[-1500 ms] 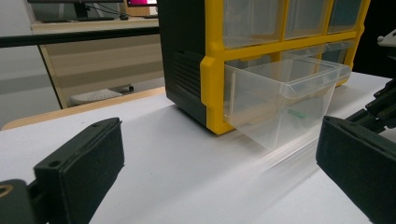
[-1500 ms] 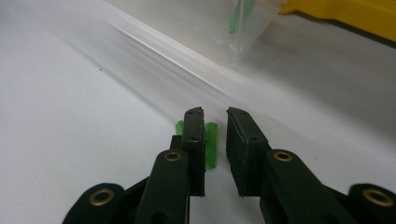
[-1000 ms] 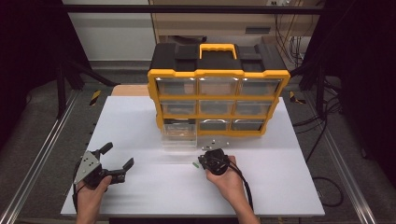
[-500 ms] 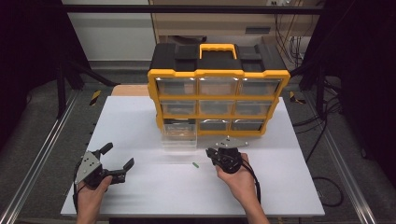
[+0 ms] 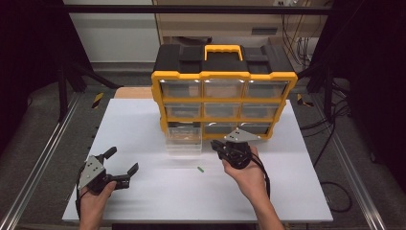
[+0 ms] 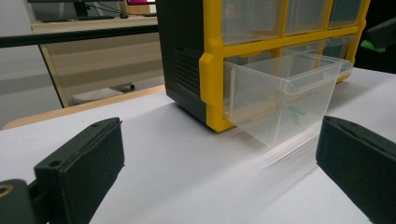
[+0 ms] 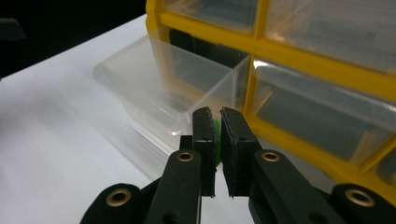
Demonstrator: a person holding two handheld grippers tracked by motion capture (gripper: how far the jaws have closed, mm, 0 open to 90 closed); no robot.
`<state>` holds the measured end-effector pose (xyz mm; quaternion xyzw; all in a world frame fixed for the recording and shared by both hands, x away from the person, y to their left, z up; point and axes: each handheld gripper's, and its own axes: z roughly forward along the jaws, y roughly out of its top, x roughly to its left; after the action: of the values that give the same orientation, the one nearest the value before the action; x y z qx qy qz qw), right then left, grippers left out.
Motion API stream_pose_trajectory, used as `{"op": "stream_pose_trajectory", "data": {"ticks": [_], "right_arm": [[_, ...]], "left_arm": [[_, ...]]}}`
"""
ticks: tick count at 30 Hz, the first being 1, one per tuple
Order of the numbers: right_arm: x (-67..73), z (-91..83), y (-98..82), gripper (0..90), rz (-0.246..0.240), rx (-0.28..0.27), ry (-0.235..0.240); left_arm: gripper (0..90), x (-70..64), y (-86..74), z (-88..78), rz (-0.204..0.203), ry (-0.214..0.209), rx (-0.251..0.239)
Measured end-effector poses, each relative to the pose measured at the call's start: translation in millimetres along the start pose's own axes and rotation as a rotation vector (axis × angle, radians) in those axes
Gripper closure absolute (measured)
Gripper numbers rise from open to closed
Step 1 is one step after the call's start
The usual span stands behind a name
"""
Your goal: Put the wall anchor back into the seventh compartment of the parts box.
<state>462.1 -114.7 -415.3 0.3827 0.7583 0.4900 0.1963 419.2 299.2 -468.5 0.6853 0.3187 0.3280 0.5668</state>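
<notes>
I see yellow organiser (image 5: 224, 96) at worktop (image 5: 143, 124) rear, its clear drawer (image 5: 183, 140) pulled out. My left hand-held gripper (image 5: 120, 165) rests with jaws apart. My right hand-held gripper (image 7: 215, 128) pinches small green piece (image 7: 216, 135) beside drawer. Another green piece (image 5: 200, 168) lies on worktop.

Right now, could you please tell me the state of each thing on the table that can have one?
Organizer: upright, on the white table.
Bottom-left drawer: pulled out, open.
Other drawers: pushed in.
Right gripper: jaws shut on a small green piece, near the open drawer.
Loose green piece: lying on the table.
Left gripper: jaws open, holding nothing.
</notes>
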Motion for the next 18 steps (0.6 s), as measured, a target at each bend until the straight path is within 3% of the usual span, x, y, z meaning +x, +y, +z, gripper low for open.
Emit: {"op": "stream_pose_trajectory", "data": {"ticks": [10, 18], "right_arm": [[6.5, 3.6, 31.2, 84.7, -0.030, -0.027, 0.015], [10.7, 11.3, 44.5, 84.7, -0.033, -0.036, 0.033]], "left_arm": [[0.8, 1.7, 0.4, -2.0, -0.006, 0.003, -0.007], [0.8, 2.3, 0.8, -1.8, -0.010, 0.004, -0.008]]}}
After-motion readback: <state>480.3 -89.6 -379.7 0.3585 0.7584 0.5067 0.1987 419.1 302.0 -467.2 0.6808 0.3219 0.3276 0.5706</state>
